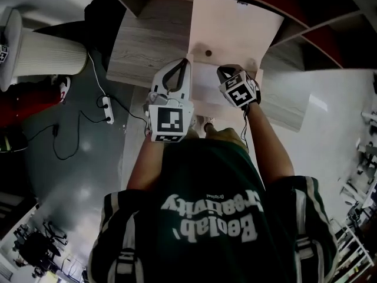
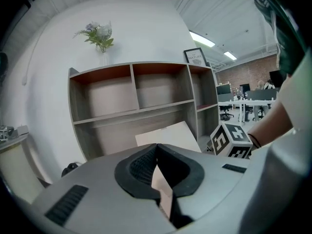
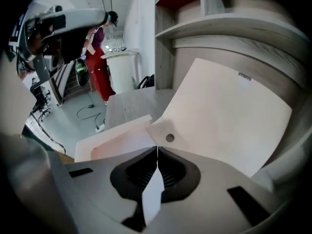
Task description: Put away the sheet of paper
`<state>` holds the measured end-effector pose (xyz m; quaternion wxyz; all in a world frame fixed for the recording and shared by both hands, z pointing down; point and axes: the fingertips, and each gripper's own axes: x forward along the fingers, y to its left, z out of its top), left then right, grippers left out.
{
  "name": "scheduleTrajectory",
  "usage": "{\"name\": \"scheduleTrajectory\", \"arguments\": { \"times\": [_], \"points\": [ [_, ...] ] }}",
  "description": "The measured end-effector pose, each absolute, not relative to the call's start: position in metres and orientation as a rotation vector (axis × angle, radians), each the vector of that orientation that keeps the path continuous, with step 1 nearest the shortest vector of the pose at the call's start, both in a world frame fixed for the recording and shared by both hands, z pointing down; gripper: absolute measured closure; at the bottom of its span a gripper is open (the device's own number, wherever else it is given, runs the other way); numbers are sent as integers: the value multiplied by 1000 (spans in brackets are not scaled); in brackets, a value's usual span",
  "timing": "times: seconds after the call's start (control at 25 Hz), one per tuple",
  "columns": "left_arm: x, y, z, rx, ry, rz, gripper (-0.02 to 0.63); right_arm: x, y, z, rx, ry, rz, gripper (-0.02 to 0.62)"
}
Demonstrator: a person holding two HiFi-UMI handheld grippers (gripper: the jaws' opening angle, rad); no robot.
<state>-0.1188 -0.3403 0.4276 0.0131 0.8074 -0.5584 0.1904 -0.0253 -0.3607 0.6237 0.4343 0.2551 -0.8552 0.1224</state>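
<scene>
While the person leans over the wooden table [image 1: 147,46], both bare forearms reach forward and angle in toward each other. Off to the left a white ribbed column [image 1: 50,55] stands on the grey floor, and a power strip [image 1: 108,109] with its cables lies beside the table's edge.

The left gripper [image 1: 184,63] [image 2: 157,147] is at the left corner of the envelope's [image 1: 235,28] [image 2: 168,133] [image 3: 224,116] mouth. Its jaws are pressed together on a thin beige edge, which by its colour looks like the envelope's front wall.

Between the two tools lies the sheet of paper [image 1: 206,86] [image 3: 152,199], white, its far part lying at the envelope's mouth just below the snap button [image 1: 208,53] [image 3: 169,138]. The envelope's big flap stands open and leans back against the shelf unit [image 2: 136,91], which blocks the table's far side.

The right gripper [image 1: 224,71] [image 3: 157,150] comes in from the right, wrist turned inward. Its jaws are closed tight on the near edge of the white sheet.

On top of the shelf unit stand a vase of flowers [image 2: 100,35] and a framed picture [image 2: 196,57].
</scene>
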Motion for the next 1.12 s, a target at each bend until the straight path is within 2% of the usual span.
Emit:
{"name": "scheduleTrajectory", "arguments": {
  "times": [0.48,1.12],
  "points": [
    [-131,-293,398,2691,-1561,539,588,-16,-329,511,1140,-2298,367,560],
    [-90,-242,350,2786,-1490,453,588,16,-258,382,1432,-2466,93,560]
  ]
}}
